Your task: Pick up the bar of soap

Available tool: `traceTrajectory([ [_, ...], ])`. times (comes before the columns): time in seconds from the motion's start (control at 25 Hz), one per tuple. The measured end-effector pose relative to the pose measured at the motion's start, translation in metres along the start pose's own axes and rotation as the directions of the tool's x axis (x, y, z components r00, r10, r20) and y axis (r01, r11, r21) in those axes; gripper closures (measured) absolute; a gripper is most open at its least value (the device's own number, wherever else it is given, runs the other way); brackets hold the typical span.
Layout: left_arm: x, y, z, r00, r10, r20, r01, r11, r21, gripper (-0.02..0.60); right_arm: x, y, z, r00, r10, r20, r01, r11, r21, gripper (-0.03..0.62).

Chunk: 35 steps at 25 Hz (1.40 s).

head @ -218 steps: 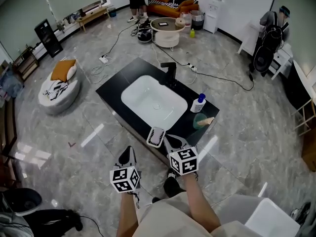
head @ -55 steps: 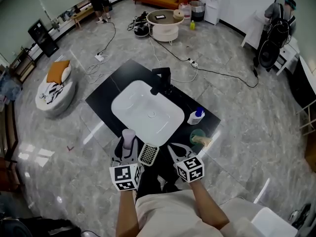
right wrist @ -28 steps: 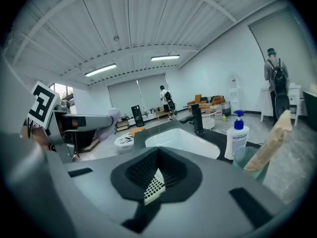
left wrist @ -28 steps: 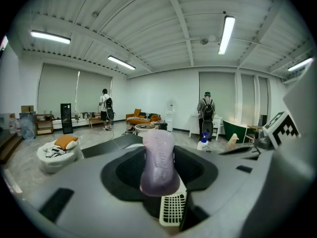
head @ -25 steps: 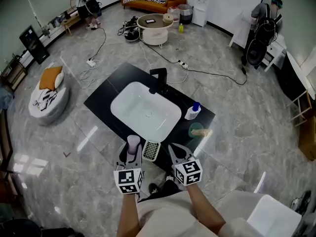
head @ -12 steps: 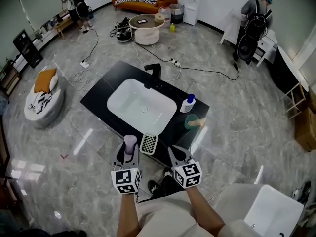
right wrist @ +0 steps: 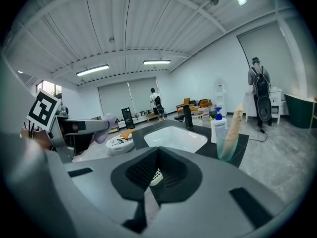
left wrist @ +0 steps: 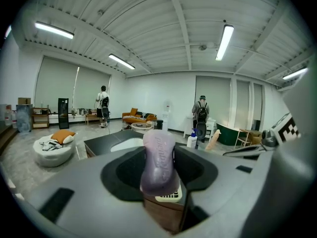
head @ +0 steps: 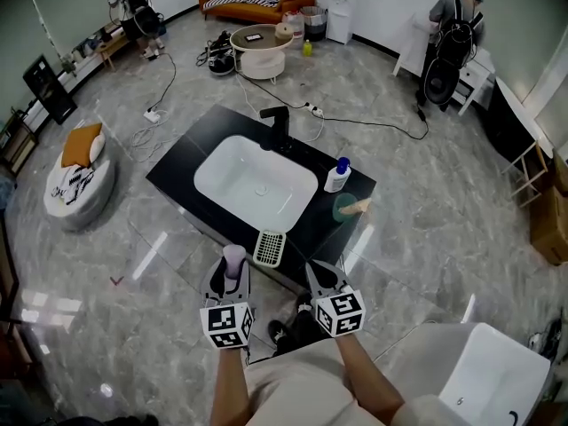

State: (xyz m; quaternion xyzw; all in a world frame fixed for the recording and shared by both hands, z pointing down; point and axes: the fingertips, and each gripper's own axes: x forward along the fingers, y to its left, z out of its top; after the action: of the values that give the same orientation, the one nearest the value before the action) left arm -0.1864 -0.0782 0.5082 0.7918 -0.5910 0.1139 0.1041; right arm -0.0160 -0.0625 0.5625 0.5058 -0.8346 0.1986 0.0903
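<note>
A purple bar of soap [head: 233, 258] stands upright between the jaws of my left gripper [head: 228, 272], which is shut on it just in front of the counter's near edge. In the left gripper view the soap [left wrist: 158, 161] fills the middle of the jaws, off the counter. The white slotted soap dish [head: 269, 248] lies bare on the black counter [head: 191, 156], right of the soap. My right gripper [head: 318, 272] hovers beside it, shut with nothing held; its own view shows the dish [right wrist: 155, 177] just past its jaws [right wrist: 157, 168].
A white sink basin [head: 256, 180] with a black faucet [head: 278, 128] fills the counter's middle. A pump bottle [head: 336, 175] and a green cup with a brush [head: 347, 207] stand at the right end. A person [head: 451, 25] and a round table [head: 260, 50] are farther back.
At first the soap lay on the dish and my left gripper was empty; it now holds the soap clear of the dish. Over the last second both grippers barely moved.
</note>
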Motion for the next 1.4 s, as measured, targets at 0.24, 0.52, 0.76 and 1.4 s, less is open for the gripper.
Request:
traceTrajectory([
  [0.24,-0.002,-0.001,0.001,1.0,-0.017,0.016,0.017,1.0,0.018,0.394,0.004,0.002,0.008,0.999,-0.001,0.035,0.001,1.0,0.005,0.589],
  [0.52,0.002,-0.01,0.007,0.998,-0.043,0.043,0.04,0.998,0.054,0.396,0.008,0.015,0.006,0.998,0.027,0.054,-0.026,0.999,-0.02,0.589],
  [0.76,0.004,-0.016,0.01,0.996,-0.061,0.058,0.057,0.997,0.061,0.396,0.005,0.009,0.005,0.998,0.019,0.06,-0.017,1.0,-0.019,0.589],
  [1.4,0.004,-0.019,0.01,0.996,-0.071,0.061,0.068,0.996,0.056,0.399,0.0,0.004,0.007,0.997,-0.002,0.075,0.003,1.0,-0.011,0.589],
])
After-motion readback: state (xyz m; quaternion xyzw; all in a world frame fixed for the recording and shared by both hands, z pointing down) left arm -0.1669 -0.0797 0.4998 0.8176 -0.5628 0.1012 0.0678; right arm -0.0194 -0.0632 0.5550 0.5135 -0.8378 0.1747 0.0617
